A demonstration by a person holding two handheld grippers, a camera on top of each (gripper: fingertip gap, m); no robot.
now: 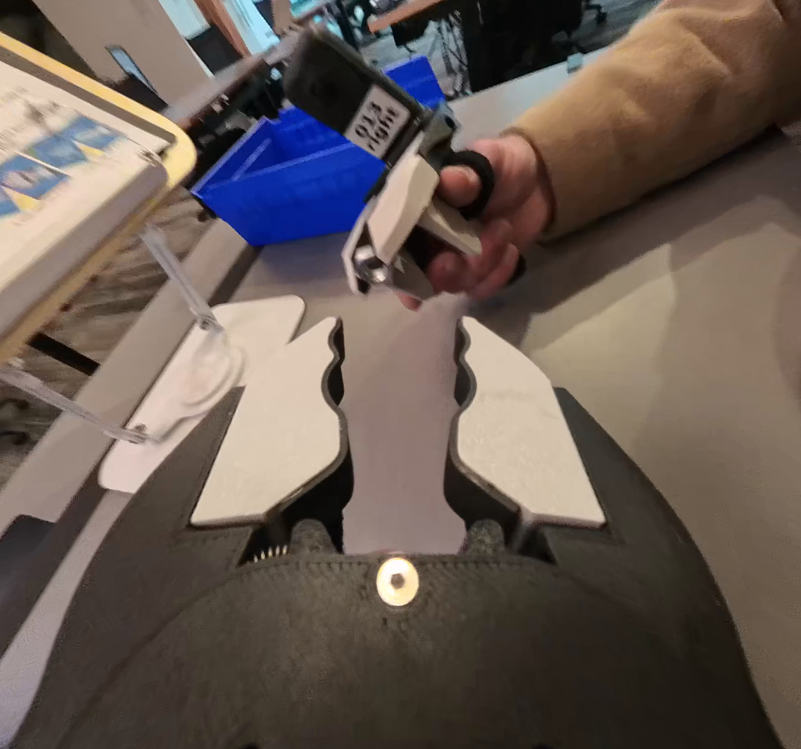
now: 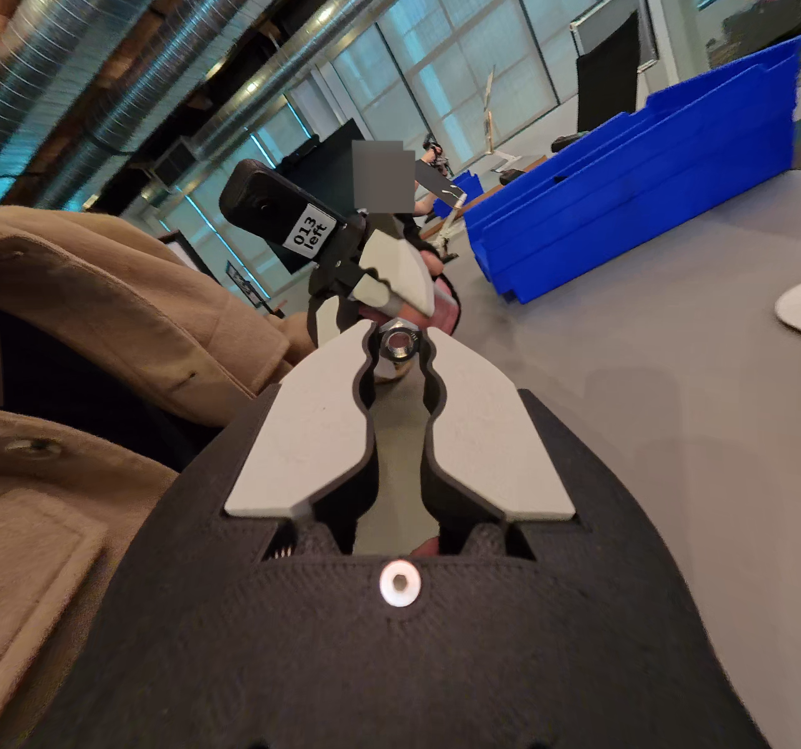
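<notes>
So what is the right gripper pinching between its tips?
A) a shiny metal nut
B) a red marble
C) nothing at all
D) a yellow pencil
A: in the right wrist view the right gripper has its fingertips closed on a shiny hexagonal metal nut with a round hole through its middle, held up above the grey table.

Grey table (image 1: 650, 381) bearing blue bin (image 1: 286, 190)

White fingers (image 1: 294, 416) (black-edged), tan sleeve (image 1: 676, 91)
</notes>
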